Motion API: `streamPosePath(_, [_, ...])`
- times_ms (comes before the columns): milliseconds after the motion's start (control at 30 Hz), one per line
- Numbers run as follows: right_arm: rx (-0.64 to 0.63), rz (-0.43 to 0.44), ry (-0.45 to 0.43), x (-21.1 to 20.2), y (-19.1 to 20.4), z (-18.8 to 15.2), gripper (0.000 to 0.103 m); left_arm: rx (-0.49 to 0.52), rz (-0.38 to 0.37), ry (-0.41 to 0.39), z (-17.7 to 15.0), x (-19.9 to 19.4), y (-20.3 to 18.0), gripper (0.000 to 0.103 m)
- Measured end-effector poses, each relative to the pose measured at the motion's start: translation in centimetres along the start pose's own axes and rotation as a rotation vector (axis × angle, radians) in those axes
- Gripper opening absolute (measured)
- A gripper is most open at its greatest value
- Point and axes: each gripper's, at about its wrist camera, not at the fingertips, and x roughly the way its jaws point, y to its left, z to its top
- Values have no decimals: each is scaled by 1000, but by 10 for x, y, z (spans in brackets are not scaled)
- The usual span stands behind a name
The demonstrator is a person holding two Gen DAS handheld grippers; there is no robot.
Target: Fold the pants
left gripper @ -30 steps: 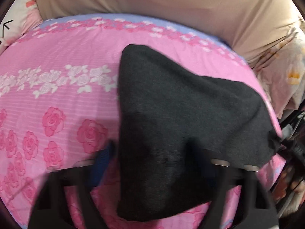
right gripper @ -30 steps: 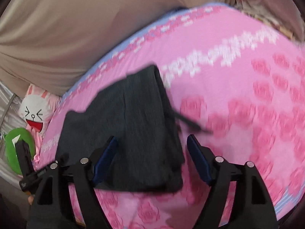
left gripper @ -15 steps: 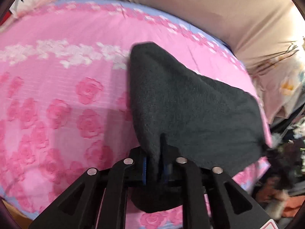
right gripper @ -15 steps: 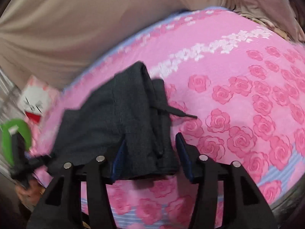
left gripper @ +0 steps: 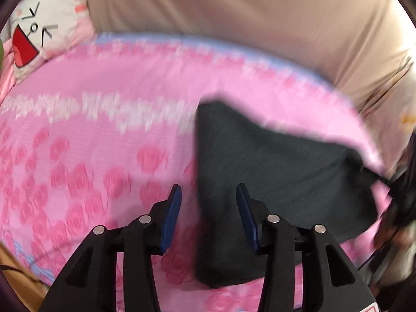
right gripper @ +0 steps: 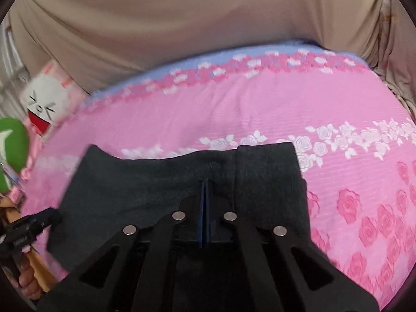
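We're looking low and close over the pink bedsheet [left gripper: 104, 135] from both wrist cams, sharing the dark pants [right gripper: 161, 182] and beige curtain [right gripper: 182, 26].

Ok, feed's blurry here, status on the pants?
Left gripper open over pants edge. Right gripper shut on pants. Pants folded, flat on bedspread. Nothing in the way.

You see dark charcoal pants [right gripper: 169, 182] on a pink bedsheet [right gripper: 260, 109] printed with pink and white roses, blue-edged, before beige fabric [right gripper: 182, 26].
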Motion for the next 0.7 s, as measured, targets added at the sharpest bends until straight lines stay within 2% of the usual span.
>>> streamPosePath(33, [-6,19,-3,-9,3,-6,5,-11,-3,-44,11,-6,-2,61])
streamPosePath(67, [-12,28,-4,-18,8,-15,4,-16,-4,-71,18,-7,-4,66])
streamPosePath(133, [-27,-18,-8,-22,5,-28,4,-6,17,-69,36,14,-11,66])
streamPosePath(167, [-25,-79,5,-13,-2,-32,4,0,51,-8,48,46,-16,66])
streamPosePath(200, [-1,-138,41,4,-22,-35,0,-16,79,69,54,76,-14,54])
streamPosePath(233, [48,-93,43,7,-29,-36,0,-27,86,125,56,97,-11,36])
streamPosePath(267, [107,-44,38,3,-38,-34,0,-54,122,176,61,120,-6,39])
streamPosePath(300, [128,-37,33,-3,-39,-30,0,-47,173,127,67,122,-6,40])
streamPosePath(333, [93,-64,-21,-16,-32,-24,3,-33,205,122,70,124,-7,40])
streamPosePath(400, [59,-62,-34,-18,-29,-22,4,-38,223,130,74,132,-4,44])
streamPosePath(467, [58,-119,46,10,-45,-25,0,-25,234,121,73,133,-4,49])
streamPosePath(533, [91,-101,23,-1,-42,-28,0,-27,211,111,72,121,-4,46])
streamPosePath(633, [12,-113,-37,-34,-20,-35,4,0,161,54,57,74,-13,46])
streamPosePath(700, [-14,-79,-20,-38,-13,-44,4,56,134,39,35,47,-25,49])
